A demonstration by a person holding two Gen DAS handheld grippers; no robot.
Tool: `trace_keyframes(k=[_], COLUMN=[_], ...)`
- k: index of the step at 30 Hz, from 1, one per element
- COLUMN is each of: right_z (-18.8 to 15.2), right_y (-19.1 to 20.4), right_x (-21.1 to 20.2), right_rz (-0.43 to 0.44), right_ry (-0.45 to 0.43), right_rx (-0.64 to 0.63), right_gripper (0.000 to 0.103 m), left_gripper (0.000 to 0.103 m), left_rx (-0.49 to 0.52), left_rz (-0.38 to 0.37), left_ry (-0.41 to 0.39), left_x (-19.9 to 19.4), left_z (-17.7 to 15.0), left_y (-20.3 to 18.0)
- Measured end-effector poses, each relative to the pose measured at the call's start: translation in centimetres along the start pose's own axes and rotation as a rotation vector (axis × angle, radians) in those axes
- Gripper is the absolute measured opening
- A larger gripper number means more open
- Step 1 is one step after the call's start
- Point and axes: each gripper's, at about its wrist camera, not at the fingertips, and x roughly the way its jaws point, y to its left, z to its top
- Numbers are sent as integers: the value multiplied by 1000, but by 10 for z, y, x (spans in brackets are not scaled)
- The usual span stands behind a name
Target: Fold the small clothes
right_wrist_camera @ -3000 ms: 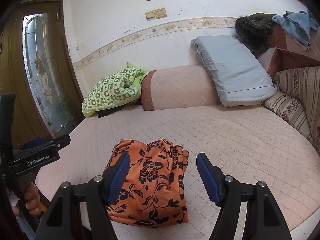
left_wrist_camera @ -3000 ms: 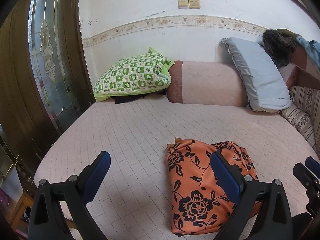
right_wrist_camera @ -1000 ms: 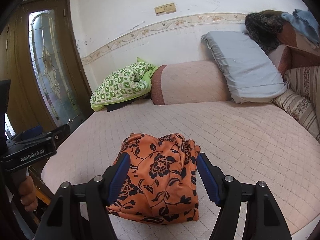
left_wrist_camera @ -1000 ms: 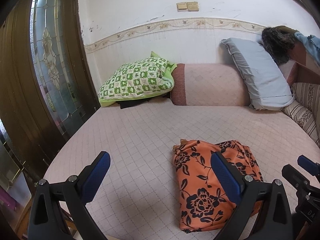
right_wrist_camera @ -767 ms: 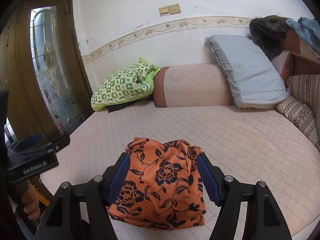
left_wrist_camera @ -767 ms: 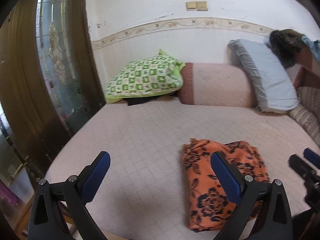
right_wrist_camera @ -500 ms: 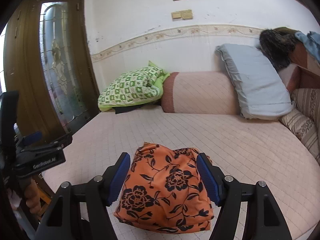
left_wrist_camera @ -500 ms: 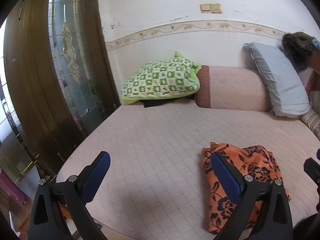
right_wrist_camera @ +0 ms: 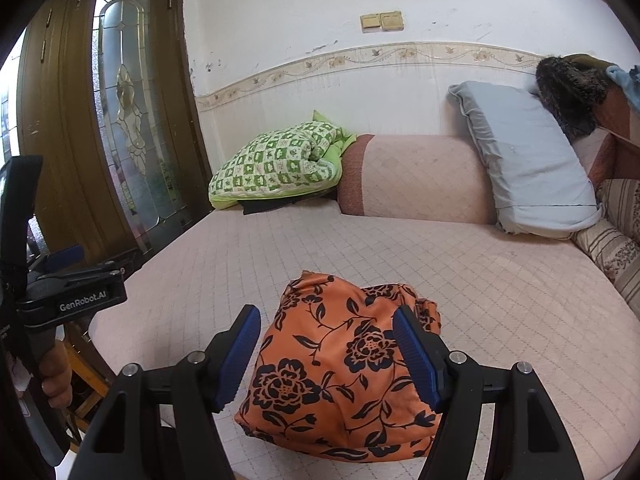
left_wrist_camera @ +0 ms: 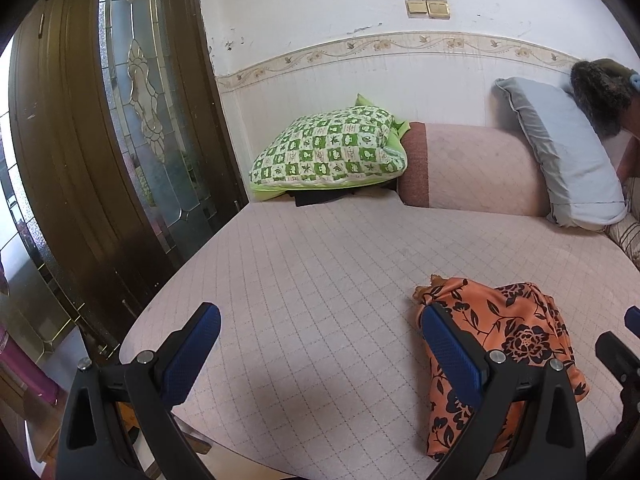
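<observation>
A folded orange garment with black flowers (right_wrist_camera: 344, 376) lies near the front edge of the pink quilted bed (right_wrist_camera: 500, 280). My right gripper (right_wrist_camera: 326, 352) is open and empty, its jaws hovering on either side of the garment's near part. My left gripper (left_wrist_camera: 320, 352) is open and empty over bare bed, left of the garment (left_wrist_camera: 508, 344). Its right finger (left_wrist_camera: 448, 352) overlaps the garment's left edge in view. The left gripper's body also shows in the right wrist view (right_wrist_camera: 68, 292).
A green checked pillow (left_wrist_camera: 328, 152), a pink bolster (left_wrist_camera: 476, 168) and a grey pillow (left_wrist_camera: 564, 156) line the back wall. A wooden door with glass (left_wrist_camera: 132, 128) stands left of the bed. Striped cushions (right_wrist_camera: 616, 232) are at the right.
Both grippers have drifted left and back a little, so the garment sits further right in each view. The garment has not moved on the bed. Both stay open.
</observation>
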Motion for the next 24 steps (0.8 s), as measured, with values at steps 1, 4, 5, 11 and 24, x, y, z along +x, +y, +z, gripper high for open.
trace_keyframes(k=[1,4,5,11,24], right_z=[0,-1,-1,-7,-11], right_y=[2,5,5,5,4], right_x=[1,2,2,6,10], right_rz=[1,-1,-2,-11,-37], right_ry=[3,5,6,27,47], right_rx=[-4,-12,-13,-9,-1], right_gripper=[72,72,72,72,72], left_gripper=[100,100,100,100,100], left_rx=[-3,-12,-14,-18,-8], left_rz=[-5,-12,-15,-27,-69], left_ry=[2,5,6,25,36], left_x=[0,1,2,7,9], left_z=[0,1,0,-4,-8], left_y=[0,2,3,4,-1])
